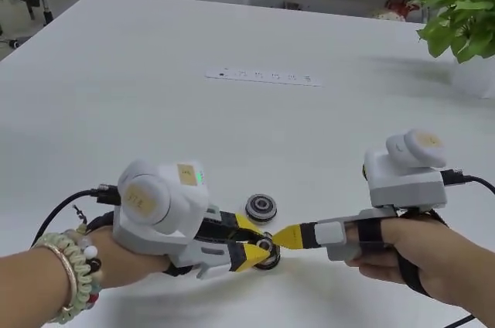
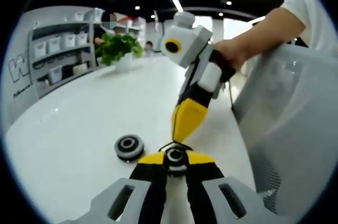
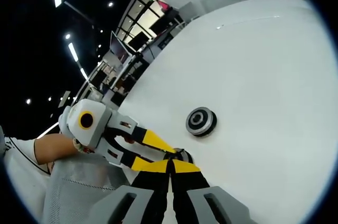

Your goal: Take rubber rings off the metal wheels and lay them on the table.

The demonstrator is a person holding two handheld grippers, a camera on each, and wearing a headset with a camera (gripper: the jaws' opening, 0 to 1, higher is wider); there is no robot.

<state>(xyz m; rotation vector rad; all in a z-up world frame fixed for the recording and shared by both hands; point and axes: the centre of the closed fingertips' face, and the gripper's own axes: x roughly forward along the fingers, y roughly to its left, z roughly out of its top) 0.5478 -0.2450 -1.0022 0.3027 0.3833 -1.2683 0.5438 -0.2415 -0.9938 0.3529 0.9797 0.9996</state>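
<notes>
Where the head view blurs, left tool's [image 2: 176, 159] wheel [image 2: 176, 155], perhaps ringed.

Grey-white left tool [image 1: 259, 251] and right tool [image 1: 285, 237], yellow-tipped black jaws, black cables [image 1: 476, 182], green bead bracelet [image 1: 66, 260]

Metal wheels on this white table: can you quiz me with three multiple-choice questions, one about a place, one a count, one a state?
1. Where is the loose wheel? A in the plant pot; B on the table near the gripped wheel; C on a shelf.
2. How many wheels show? A two; B four; C six.
3. The left claw is: A wide open; B lying unheld; C shut on a wheel.
Answers: 1 B, it lies flat on the white top. 2 A, one loose, one gripped. 3 C, its jaws pinch the wheel from both sides.
</notes>
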